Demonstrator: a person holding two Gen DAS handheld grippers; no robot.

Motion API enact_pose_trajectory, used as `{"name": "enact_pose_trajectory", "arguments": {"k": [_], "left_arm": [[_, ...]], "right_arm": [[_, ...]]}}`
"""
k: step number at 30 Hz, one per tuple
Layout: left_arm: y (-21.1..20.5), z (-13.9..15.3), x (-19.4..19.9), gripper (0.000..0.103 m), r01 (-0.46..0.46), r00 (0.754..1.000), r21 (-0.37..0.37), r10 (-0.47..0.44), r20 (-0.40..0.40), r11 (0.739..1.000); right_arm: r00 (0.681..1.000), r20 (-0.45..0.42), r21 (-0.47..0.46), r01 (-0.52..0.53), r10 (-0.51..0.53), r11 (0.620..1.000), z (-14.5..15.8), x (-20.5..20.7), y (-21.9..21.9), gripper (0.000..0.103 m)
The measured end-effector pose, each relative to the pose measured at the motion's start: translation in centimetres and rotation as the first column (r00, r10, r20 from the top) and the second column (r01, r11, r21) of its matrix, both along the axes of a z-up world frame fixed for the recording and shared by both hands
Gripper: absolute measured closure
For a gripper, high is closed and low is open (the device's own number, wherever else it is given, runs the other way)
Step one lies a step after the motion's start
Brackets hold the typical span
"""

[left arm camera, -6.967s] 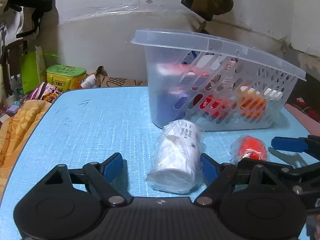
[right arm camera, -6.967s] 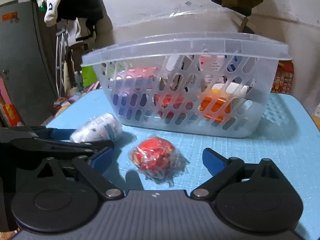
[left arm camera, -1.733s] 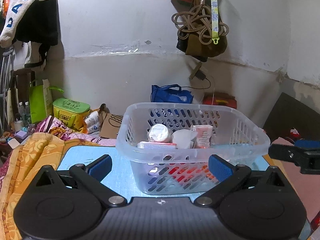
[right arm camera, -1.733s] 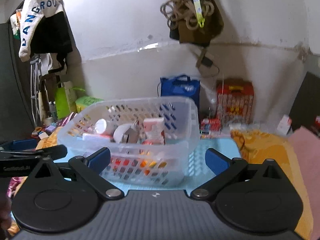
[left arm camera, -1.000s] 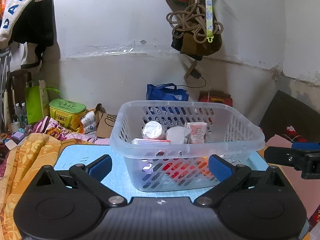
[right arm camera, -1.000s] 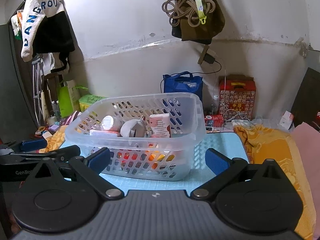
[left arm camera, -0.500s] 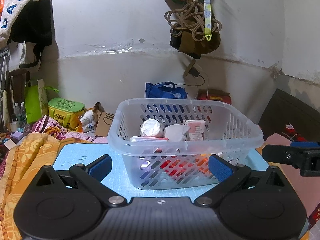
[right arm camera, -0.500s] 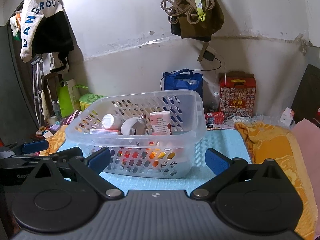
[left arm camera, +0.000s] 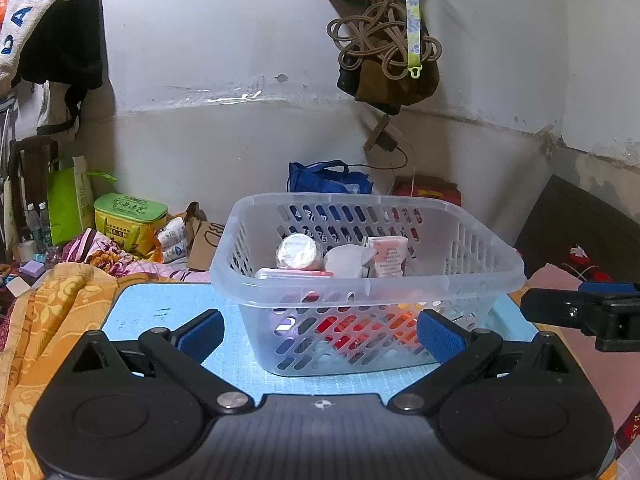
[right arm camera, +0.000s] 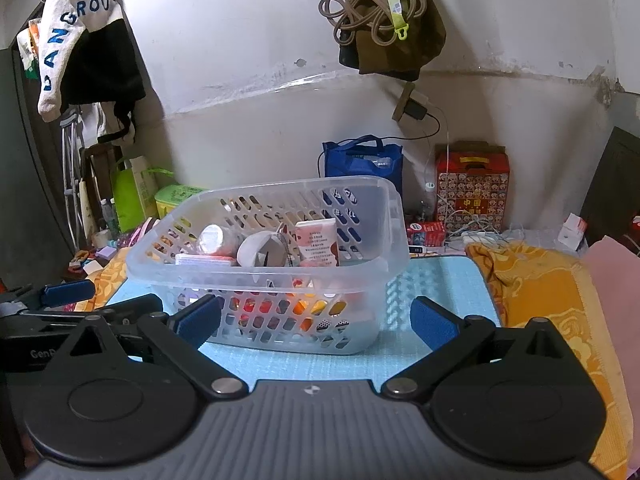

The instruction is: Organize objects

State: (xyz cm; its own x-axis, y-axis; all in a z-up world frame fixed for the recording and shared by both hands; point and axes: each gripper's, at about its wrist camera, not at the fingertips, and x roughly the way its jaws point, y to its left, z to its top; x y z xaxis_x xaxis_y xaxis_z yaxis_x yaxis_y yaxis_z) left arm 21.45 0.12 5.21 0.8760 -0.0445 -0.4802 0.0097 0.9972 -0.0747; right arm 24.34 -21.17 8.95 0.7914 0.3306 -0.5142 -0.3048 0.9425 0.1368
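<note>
The clear basket (left arm camera: 360, 292) stands upright in the middle of the blue table (left arm camera: 160, 312), and inside I see a round canister (left arm camera: 298, 252), a white roll (right arm camera: 264, 248) and a pink carton (right arm camera: 318, 242) above more packets. No loose item shows on the table, so I judge the sorting nearly finished. My left gripper (left arm camera: 322, 330) and right gripper (right arm camera: 314, 322) hang before it, fingers apart, holding nothing
</note>
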Motion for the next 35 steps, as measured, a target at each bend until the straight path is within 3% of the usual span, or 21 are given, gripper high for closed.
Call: {"name": "enact_pose_trajectory", "arguments": {"k": [28, 35], "left_arm": [[0.5, -0.4, 0.3, 0.000, 0.001, 1.000, -0.028, -0.001, -0.013, 1.000], [0.9, 0.0, -0.1, 0.000, -0.045, 0.999, -0.003, 0.045, 0.029, 0.999]], "right_arm": [[1.000, -0.002, -0.020, 0.010, -0.010, 1.000, -0.3, 0.2, 0.0, 0.000], [1.000, -0.001, -0.035, 0.016, -0.016, 0.999, -0.6, 0.4, 0.2, 0.000]]}}
